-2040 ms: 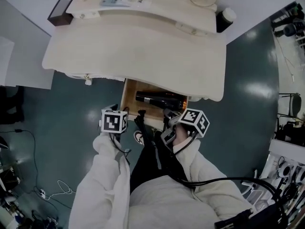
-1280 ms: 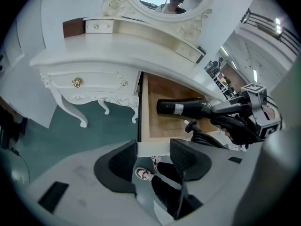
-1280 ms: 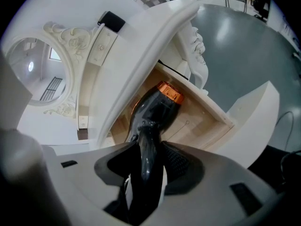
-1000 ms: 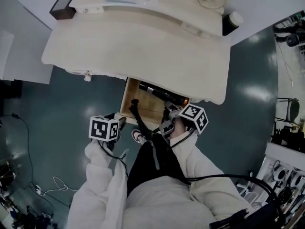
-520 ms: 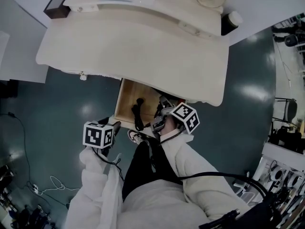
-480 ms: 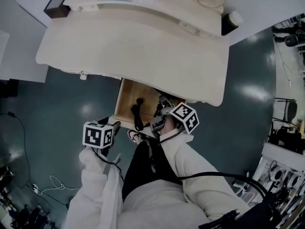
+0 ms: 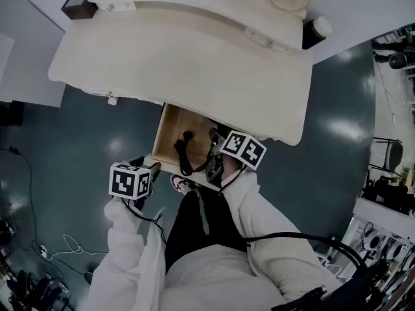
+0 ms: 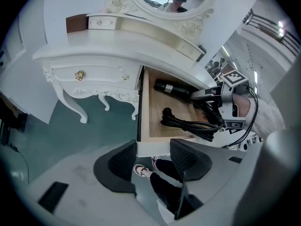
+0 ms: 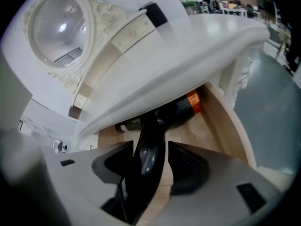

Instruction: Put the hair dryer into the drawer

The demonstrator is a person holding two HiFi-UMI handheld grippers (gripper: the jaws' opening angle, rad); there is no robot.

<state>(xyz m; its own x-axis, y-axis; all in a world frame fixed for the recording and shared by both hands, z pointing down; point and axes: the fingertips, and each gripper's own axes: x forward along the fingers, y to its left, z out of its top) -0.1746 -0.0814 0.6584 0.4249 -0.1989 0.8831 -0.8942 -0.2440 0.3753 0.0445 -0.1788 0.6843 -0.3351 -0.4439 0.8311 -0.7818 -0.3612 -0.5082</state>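
Right hand-held gripper (image 9: pixel 149 150), jaws just opening around the glossy black plastic hair dryer (image 9: pixel 153 124) handle, seemingly releasing it into the open pale wooden drawer (image 7: pixel 167 129); left hand-held gripper (image 8: pixel 153 158) hangs wide, empty.

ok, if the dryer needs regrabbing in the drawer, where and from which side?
The handle: it points out toward the open front of the drawer, while the barrel lies crosswise at the back under the tabletop. Come from the front, angled down. The right gripper straddles it there, its jaws having just been opening.
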